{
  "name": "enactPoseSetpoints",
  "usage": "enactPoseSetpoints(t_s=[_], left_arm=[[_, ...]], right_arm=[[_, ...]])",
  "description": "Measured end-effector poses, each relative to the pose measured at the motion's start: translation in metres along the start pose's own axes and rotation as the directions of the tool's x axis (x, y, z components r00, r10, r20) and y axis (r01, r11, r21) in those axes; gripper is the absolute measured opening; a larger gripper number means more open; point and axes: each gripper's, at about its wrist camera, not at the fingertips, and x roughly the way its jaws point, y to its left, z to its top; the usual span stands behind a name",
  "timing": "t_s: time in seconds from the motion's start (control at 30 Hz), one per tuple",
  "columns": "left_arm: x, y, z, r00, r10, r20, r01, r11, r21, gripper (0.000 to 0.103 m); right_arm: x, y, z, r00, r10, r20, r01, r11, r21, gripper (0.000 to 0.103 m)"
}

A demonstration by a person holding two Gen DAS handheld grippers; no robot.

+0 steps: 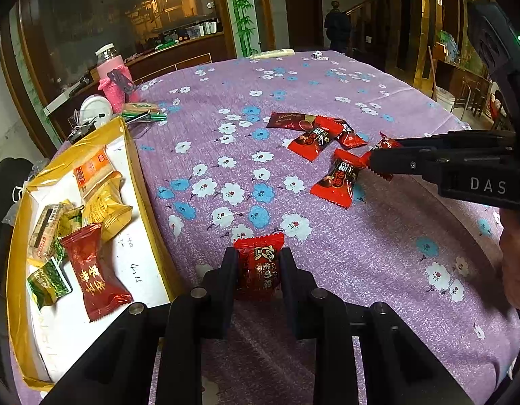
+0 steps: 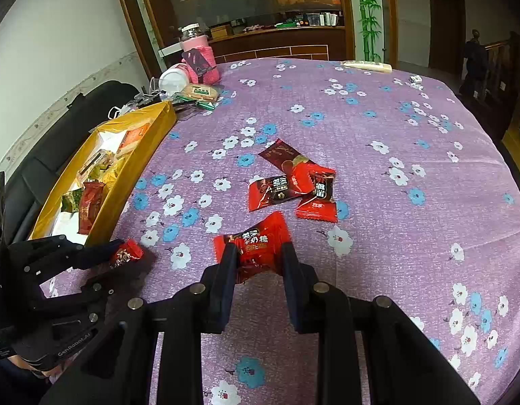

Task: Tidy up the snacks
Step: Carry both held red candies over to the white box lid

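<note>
- The left gripper (image 1: 258,271) is clamped on a small red candy (image 1: 258,266), whose wrapper sits squeezed between the two black fingers above the purple floral tablecloth (image 1: 378,263). The right wrist view shows the same gripper (image 2: 119,253) from the side, the candy (image 2: 126,253) poking out past its tips, just beside the near corner of the yellow tray (image 2: 138,155).
- The right gripper (image 2: 258,260) has its jaws closed on a larger red snack packet (image 2: 256,239), crumpled between the fingers. In the left wrist view this gripper (image 1: 373,155) reaches in from the right edge, and only red wrapper edges (image 1: 386,143) show around its tips, beside another red packet (image 1: 339,182) lying on the cloth.
- The left wrist view looks down into the tray (image 1: 20,236): a dark red packet (image 1: 92,270), green packets (image 1: 49,280), a gold packet (image 1: 106,207) and an orange packet (image 1: 91,168) lie on its white floor. The right wrist view shows only part of these behind the tray wall.
- Farther out, at mid-table, lie two overlapping red packets (image 2: 293,190) and a dark brown bar (image 2: 281,155).
- Past the tray stand a pink-sleeved jar (image 2: 199,57) and a white lid (image 2: 173,79).
</note>
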Motion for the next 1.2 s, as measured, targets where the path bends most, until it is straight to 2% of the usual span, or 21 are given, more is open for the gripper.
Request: enactPoseSetpoints(t_s=[0.53, 1.2], left_arm=[[-0.018, -0.003, 0.003, 0.998, 0.032, 0.052, -0.033, 0.999, 0.019, 0.025], [-0.047, -0.006, 0.003, 0.994, 0.060, 0.088, -0.060, 0.998, -0.002, 0.025]], right_arm=[[-0.003, -0.003, 0.001, 1.000, 0.024, 0.015, -0.024, 0.999, 0.031, 0.025], [-0.002, -0.005, -0.001, 0.999, 0.027, 0.020, -0.028, 0.999, 0.042, 0.025]])
